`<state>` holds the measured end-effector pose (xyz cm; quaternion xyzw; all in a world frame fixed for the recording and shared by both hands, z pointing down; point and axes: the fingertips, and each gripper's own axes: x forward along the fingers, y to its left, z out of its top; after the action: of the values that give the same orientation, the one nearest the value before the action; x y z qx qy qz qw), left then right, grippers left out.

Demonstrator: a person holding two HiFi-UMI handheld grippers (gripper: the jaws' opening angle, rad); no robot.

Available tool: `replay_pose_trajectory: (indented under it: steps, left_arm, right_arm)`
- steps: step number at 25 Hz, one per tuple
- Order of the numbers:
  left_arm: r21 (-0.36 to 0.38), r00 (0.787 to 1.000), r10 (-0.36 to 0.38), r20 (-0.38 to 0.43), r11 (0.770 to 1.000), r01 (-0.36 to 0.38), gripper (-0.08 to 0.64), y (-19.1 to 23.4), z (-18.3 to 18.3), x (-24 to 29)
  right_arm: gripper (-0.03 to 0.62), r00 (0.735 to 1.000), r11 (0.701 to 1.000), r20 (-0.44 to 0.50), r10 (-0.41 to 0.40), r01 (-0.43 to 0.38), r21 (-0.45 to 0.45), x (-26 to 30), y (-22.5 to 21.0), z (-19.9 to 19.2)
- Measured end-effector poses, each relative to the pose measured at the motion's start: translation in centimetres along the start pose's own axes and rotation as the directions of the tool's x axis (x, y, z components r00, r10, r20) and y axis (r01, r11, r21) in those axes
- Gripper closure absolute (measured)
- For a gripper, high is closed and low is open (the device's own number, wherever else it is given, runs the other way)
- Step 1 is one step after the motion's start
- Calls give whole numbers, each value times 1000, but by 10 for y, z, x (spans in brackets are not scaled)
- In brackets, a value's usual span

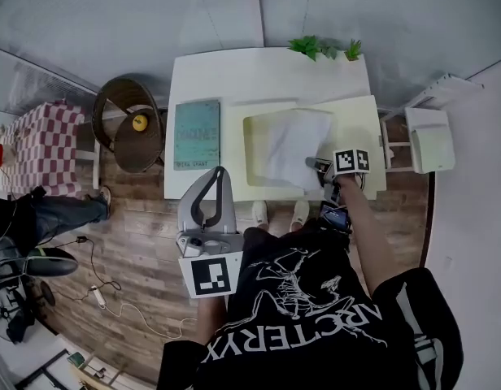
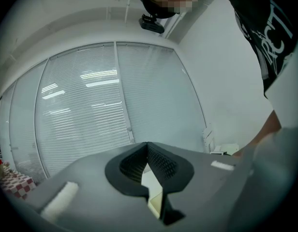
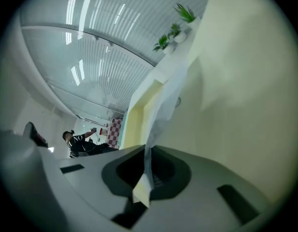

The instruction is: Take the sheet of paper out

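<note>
Left tongs [image 1: 220,174] hang closed and empty; right tongs [image 1: 317,166] pinch the sheet of paper [image 1: 293,140], not yet drawn from the yellow folder [image 1: 358,119].

Looks along right gripper [image 3: 145,178], clamped tight on lower edge of sheet of paper [image 3: 164,105]. Catches white sheet edge-on, slightly crumpled, rising from between pads toward upper right. Pale yellow folder [image 3: 236,81] on both sides of sheet, larger part filling right of view. Further off, at top: small green plants [image 3: 184,13]. Behind: closed window blinds [image 3: 91,57]. Far left, low: person in black shirt [image 3: 81,141], just beside red-and-white checked cloth [image 3: 114,127].
</note>
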<state>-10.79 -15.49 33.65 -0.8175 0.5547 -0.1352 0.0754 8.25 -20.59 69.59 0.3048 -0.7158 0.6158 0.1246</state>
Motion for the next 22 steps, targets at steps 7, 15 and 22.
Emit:
replay_pose_trajectory:
  steps: [7, 15, 22]
  left_arm:
    - [14, 992, -110, 63, 994, 110, 549, -22, 16, 22]
    - [18, 983, -159, 93, 987, 158, 549, -31, 23, 40]
    - [21, 984, -150, 95, 989, 149, 548, -20, 23, 55]
  right_arm:
    - [574, 987, 949, 135, 83, -37, -313, -93, 84, 35]
    - [574, 937, 736, 100, 335, -195, -648, -151, 219, 43]
    - [575, 886, 628, 150, 438, -183, -756, -178, 282, 66]
